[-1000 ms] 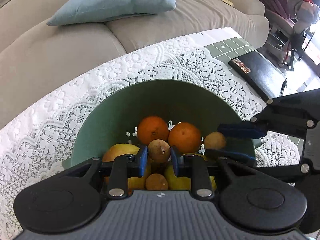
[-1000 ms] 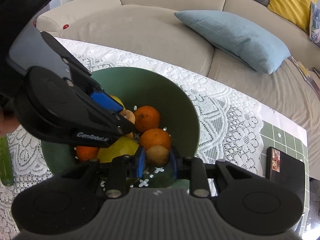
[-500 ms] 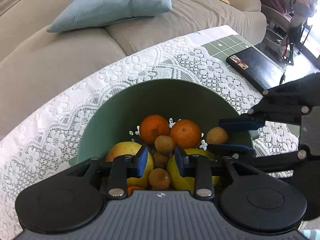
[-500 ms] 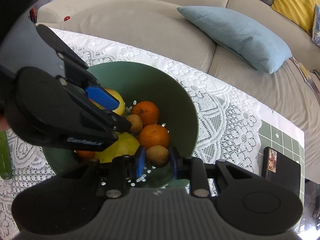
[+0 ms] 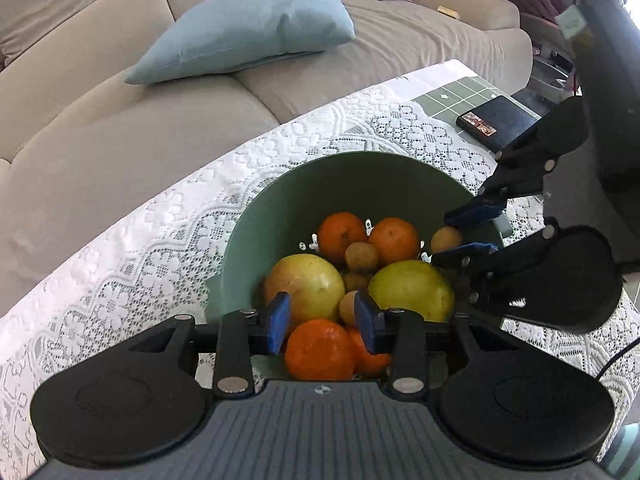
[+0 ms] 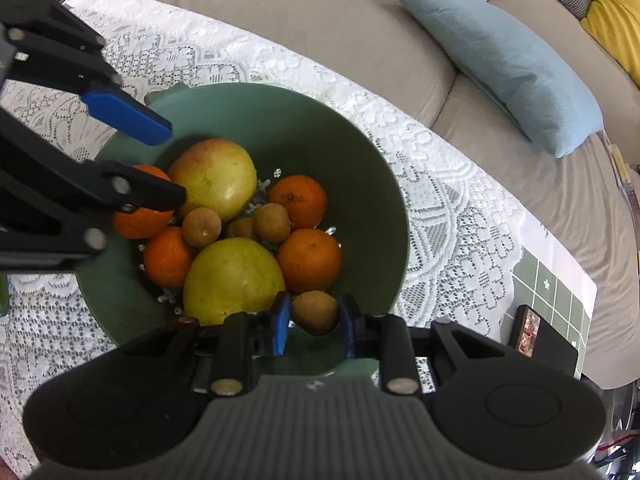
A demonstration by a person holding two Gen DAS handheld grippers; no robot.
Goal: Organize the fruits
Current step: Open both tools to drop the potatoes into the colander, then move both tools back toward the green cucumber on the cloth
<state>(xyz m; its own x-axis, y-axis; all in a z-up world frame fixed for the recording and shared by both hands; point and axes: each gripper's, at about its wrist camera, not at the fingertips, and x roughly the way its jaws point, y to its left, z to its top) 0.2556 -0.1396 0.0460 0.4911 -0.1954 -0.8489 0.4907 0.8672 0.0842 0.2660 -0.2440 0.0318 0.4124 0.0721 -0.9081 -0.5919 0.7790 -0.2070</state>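
A green bowl (image 5: 360, 176) (image 6: 384, 208) on a lace tablecloth holds several oranges, two large yellow-green fruits (image 6: 234, 276) (image 5: 308, 286) and several small brown kiwis. My left gripper (image 5: 322, 318) is open and empty above the bowl's near rim, over an orange (image 5: 320, 350). It also shows in the right wrist view (image 6: 156, 164), jaws apart. My right gripper (image 6: 314, 324) is shut on a brown kiwi (image 6: 314, 312) just above the bowl's near side. It also shows in the left wrist view (image 5: 466, 232), holding that kiwi (image 5: 446, 239).
A beige sofa (image 5: 120, 140) with a light blue cushion (image 5: 248, 28) (image 6: 508, 60) runs behind the table. A black box (image 5: 496, 122) (image 6: 544, 344) lies on a green checked mat at the table's right end. The lace cloth (image 5: 120, 272) surrounds the bowl.
My left gripper let go of its small brown kiwi into the bowl, opened and pulled back and up. My right gripper stayed shut on its kiwi and drew back a little.
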